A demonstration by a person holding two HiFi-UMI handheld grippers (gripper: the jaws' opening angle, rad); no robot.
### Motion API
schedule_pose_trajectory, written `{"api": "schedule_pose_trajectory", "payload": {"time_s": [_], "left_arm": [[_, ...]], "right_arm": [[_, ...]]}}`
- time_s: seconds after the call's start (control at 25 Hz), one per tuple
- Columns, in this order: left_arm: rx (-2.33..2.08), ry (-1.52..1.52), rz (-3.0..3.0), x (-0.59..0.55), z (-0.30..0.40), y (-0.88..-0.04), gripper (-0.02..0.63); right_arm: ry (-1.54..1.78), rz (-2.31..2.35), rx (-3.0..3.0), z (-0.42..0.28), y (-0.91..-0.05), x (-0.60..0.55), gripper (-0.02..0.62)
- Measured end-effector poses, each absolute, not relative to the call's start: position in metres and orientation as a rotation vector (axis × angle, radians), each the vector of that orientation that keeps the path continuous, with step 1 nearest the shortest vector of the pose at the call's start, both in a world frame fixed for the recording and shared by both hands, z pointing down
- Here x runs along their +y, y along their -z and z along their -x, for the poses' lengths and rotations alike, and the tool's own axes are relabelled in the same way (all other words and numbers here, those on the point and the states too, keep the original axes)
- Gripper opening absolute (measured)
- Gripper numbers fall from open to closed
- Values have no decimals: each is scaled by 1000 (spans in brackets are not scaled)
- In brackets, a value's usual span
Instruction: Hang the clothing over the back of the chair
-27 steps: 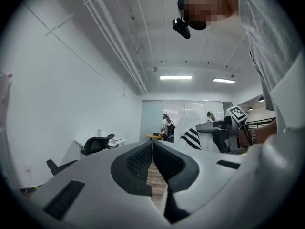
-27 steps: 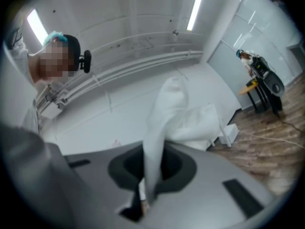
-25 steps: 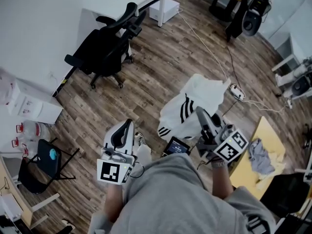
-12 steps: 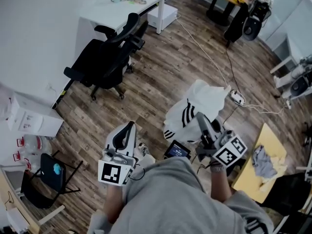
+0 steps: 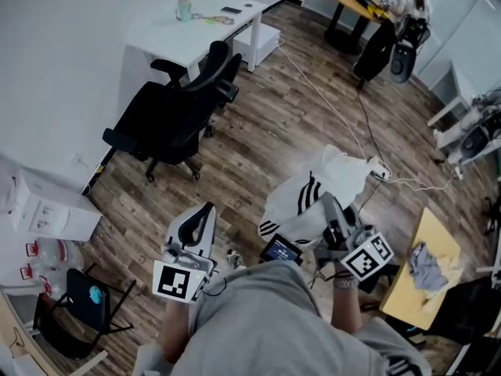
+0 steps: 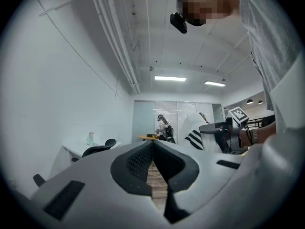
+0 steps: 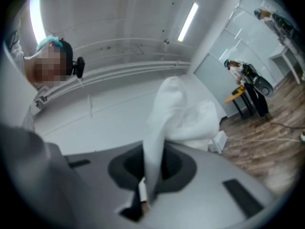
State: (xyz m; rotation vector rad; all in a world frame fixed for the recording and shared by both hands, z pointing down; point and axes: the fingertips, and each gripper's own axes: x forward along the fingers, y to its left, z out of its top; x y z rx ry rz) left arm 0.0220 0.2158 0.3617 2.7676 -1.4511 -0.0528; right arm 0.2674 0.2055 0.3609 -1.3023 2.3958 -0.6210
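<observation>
A wood-plank floor (image 5: 258, 124) fills the head view, with a white desk (image 5: 168, 30) along its far left edge against the wall. A black office chair (image 5: 168, 120) stands on the floor just in front of the desk, its back bare. The white clothing (image 5: 309, 202) with black stripes hangs bunched in the air over the floor's nearer right part, well apart from the chair. The right gripper (image 5: 329, 206) has its jaws pinched closed on a fold of the cloth, which rises out from between them in its own view. The left gripper (image 5: 205, 208) is held level over the floor beside it, jaws brought together at the tips with nothing between them. A small bottle (image 5: 183, 6) stands on the desk's far edge.
</observation>
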Motion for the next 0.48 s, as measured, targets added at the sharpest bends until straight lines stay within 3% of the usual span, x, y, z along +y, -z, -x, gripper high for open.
{"api": "schedule_pose_trajectory", "payload": {"time_s": [0.48], "left_arm": [[-1430, 69, -2766, 208, -16, -363, 37]], "right_arm": [[618, 1294, 2404, -252, -359, 196, 40]]}}
